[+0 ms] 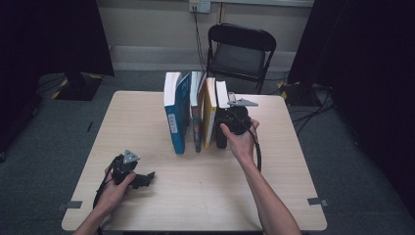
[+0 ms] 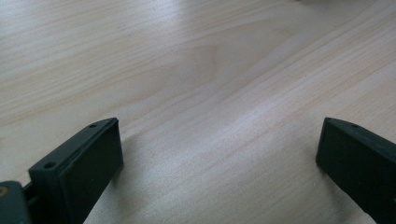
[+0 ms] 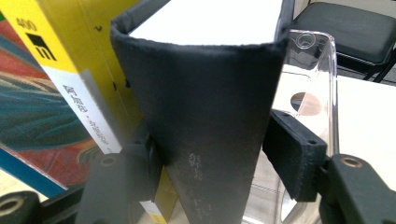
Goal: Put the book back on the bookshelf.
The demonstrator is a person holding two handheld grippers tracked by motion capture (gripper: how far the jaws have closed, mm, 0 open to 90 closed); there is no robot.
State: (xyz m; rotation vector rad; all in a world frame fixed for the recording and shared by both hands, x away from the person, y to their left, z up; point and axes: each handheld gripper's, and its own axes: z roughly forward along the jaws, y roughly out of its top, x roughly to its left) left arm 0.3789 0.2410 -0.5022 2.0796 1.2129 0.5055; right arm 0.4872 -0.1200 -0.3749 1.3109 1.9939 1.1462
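A row of books stands upright mid-table, spines toward me. The rightmost one is a black-covered book (image 1: 221, 138) (image 3: 210, 107). My right gripper (image 1: 224, 122) (image 3: 217, 158) is at its spine, one jaw on each side, between the yellow book (image 1: 209, 115) (image 3: 70, 51) and a clear plastic bookend (image 3: 313, 70). The pads sit beside the covers without visibly squeezing them, so I read the gripper as open. My left gripper (image 1: 147, 177) (image 2: 219, 158) rests low over bare wood at the front left, jaws wide apart and empty.
A blue-and-white book (image 1: 175, 122) and a colourful-spined one (image 1: 197, 122) stand to the left in the row. The wooden table (image 1: 205, 196) has bare room in front and at both sides. A black folding chair (image 1: 240, 49) stands behind the table.
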